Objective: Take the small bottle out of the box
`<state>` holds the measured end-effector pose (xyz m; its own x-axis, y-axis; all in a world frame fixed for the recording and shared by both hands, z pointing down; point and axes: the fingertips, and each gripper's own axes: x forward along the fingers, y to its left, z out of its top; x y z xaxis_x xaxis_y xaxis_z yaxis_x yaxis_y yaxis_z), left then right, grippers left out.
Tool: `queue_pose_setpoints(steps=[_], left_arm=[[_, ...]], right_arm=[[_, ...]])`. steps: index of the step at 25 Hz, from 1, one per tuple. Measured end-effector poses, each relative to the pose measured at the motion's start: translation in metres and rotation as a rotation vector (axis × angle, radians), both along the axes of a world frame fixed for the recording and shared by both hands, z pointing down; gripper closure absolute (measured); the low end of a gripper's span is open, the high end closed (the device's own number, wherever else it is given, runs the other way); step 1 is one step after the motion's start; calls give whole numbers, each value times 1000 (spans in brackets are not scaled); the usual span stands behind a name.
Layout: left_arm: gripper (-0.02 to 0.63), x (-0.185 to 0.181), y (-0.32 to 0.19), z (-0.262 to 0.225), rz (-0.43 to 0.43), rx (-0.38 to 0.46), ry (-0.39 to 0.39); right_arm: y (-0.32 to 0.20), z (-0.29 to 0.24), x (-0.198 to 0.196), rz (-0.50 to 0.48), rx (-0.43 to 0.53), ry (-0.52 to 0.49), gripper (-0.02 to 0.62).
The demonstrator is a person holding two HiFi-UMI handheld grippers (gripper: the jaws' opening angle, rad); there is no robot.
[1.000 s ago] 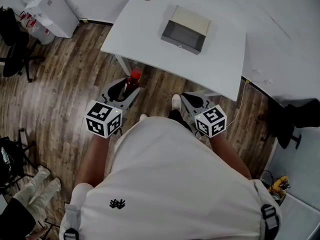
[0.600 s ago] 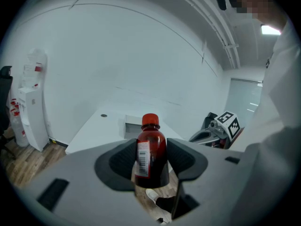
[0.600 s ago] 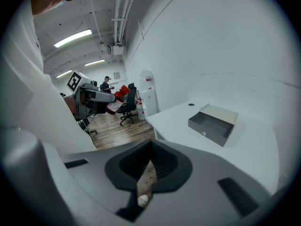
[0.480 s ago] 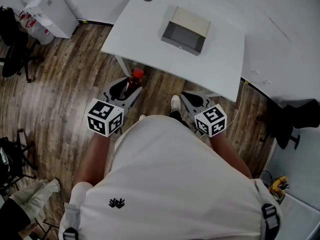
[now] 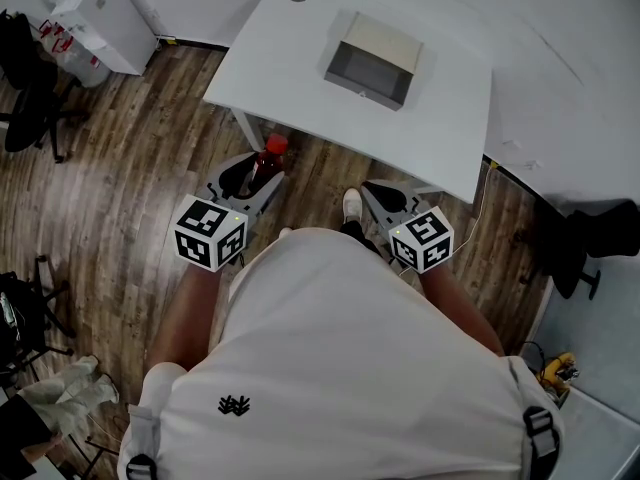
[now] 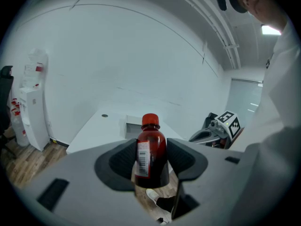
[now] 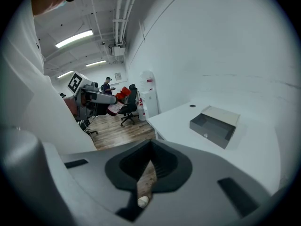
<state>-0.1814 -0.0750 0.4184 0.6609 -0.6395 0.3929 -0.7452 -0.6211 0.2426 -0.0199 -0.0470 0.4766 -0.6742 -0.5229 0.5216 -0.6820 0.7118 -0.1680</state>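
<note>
A small dark-red bottle point(image 5: 268, 156) with a red cap stands upright between the pads of my left gripper point(image 5: 253, 174), which is shut on its body over the wooden floor, short of the table's near edge. In the left gripper view the bottle point(image 6: 151, 149) fills the gap between the jaws of the left gripper point(image 6: 151, 160). The grey open box point(image 5: 362, 88) sits on the white table point(image 5: 440, 118), its inside showing nothing. My right gripper point(image 5: 386, 200) hangs beside the person's leg. Its jaws meet at the tips of the right gripper point(image 7: 150, 146), nothing held.
The box point(image 7: 214, 125) lies ahead and to the right in the right gripper view. A white cabinet point(image 5: 95, 18) and a black chair point(image 5: 30, 93) stand at the left, another dark chair point(image 5: 590, 238) at the right. A bystander's legs point(image 5: 55, 393) show lower left.
Both grippers and the bottle have kept still. The bystander's legs at the lower left have drawn back toward the picture's edge.
</note>
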Motion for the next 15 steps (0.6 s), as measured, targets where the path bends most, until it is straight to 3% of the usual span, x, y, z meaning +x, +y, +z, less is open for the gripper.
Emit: queue_pose_setpoints(steps=[15], left_arm=[[399, 5, 5, 4, -9, -15, -7]], right_arm=[[3, 4, 3, -10, -2, -1, 589]])
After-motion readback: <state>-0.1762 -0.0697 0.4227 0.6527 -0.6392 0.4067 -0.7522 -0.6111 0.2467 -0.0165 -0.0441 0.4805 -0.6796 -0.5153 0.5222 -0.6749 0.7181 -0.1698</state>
